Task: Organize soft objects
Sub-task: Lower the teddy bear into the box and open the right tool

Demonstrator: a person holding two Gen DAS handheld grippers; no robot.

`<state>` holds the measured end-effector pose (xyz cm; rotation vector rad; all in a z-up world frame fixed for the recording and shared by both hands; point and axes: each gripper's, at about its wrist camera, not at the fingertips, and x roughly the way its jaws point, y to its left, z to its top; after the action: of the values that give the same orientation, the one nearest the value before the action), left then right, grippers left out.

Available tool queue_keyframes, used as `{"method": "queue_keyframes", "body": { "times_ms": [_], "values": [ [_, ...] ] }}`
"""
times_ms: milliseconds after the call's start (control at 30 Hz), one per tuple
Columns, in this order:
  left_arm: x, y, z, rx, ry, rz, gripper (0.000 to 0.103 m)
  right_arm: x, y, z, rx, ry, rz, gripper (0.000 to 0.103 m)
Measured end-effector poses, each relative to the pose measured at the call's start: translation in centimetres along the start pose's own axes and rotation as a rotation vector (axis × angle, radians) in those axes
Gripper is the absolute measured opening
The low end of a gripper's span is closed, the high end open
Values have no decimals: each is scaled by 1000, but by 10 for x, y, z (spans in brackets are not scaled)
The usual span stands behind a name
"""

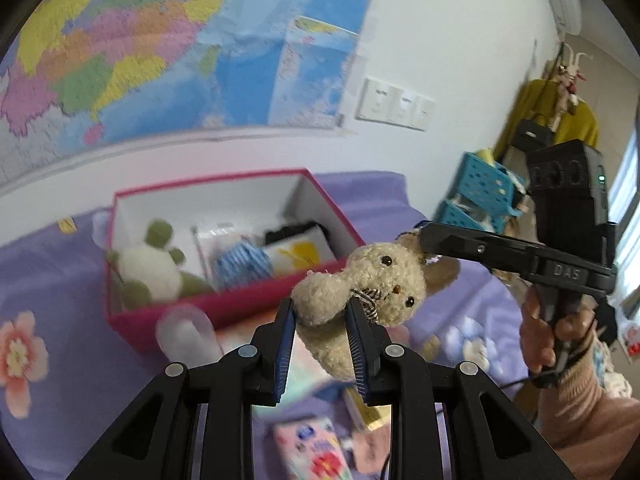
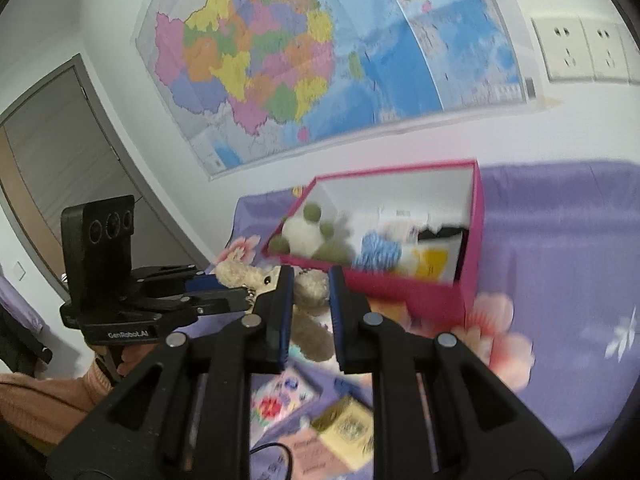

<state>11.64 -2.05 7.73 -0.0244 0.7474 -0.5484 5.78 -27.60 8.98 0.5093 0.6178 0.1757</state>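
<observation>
A beige plush bunny (image 1: 360, 284) with a checked bow hangs in the air in front of a pink box (image 1: 248, 308). My left gripper (image 1: 320, 312) is shut on the bunny's body. My right gripper (image 1: 424, 236) reaches in from the right and is shut on the bunny's ear. In the right wrist view the right gripper (image 2: 310, 280) holds the fuzzy ear (image 2: 312, 286), and the left gripper (image 2: 236, 284) holds the bunny from the left. The pink box (image 2: 468, 280) holds a white and green plush (image 1: 146, 268), a blue striped cloth (image 1: 242, 262) and a yellow and white item (image 1: 300, 252).
A purple floral bedsheet (image 1: 40, 280) covers the bed. Small packets and a gold box (image 2: 344, 428) lie on the sheet below the grippers. Blue baskets (image 1: 480, 192) stand at the right. A map (image 2: 300, 60) and wall sockets (image 1: 396, 104) are on the wall behind.
</observation>
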Motion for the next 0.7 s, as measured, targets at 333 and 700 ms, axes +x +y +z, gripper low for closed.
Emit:
{"method": "queue_keyframes", "body": {
  "times_ms": [333,700],
  "values": [
    [42,36,44,-33,47,166,25,53,-29,38,55,7,-24,19],
    [74,65,53,-88,104,306,27,110,-69,34,154,100,-87,24]
  ]
}}
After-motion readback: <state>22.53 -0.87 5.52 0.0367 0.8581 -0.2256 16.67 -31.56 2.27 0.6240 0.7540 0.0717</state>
